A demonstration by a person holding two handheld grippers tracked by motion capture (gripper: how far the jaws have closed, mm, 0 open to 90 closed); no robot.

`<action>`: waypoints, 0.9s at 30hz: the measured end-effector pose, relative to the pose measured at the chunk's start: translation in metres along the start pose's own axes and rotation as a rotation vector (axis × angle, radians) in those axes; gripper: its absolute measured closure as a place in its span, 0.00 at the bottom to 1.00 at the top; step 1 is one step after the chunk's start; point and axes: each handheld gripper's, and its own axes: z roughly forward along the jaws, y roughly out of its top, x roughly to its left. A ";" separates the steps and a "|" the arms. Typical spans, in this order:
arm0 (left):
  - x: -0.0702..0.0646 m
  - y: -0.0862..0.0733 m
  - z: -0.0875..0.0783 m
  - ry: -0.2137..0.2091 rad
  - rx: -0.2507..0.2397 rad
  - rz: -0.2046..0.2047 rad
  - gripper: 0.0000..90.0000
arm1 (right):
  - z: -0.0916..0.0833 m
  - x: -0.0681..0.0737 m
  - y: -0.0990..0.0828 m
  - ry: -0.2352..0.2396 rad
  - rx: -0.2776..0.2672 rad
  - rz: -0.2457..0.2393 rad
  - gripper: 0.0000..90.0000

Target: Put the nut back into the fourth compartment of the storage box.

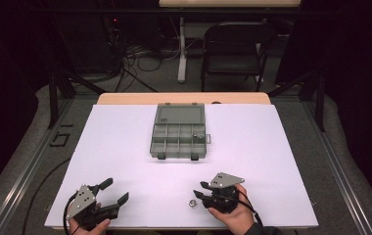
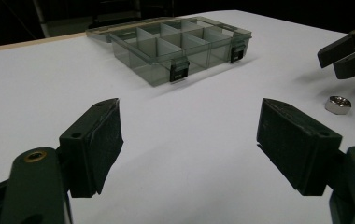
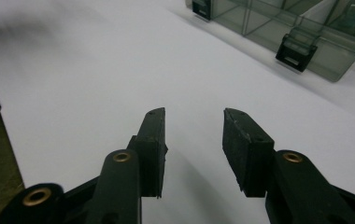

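A small silver hex nut lies on the white table near the front edge, also seen at the right of the left gripper view as the nut. My right gripper hovers just right of it, pointing left, jaws a little apart with nothing between them. My left gripper rests at the front left, jaws spread wide and empty. A grey clear compartment box stands open mid-table, seen as the box and the box.
The box lid lies flat behind the compartments; a small metal piece sits in a right-hand compartment. The white sheet covers the table. A folding chair and cables are on the floor beyond.
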 end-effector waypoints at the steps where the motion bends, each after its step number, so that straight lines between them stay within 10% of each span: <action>1: 0.000 0.000 0.000 -0.001 -0.001 -0.002 0.25 | 0.000 0.001 -0.001 0.005 -0.005 0.003 0.66; 27: -0.001 -0.001 0.000 -0.002 0.004 -0.004 0.25 | 0.016 0.020 -0.014 0.074 0.048 -0.024 0.69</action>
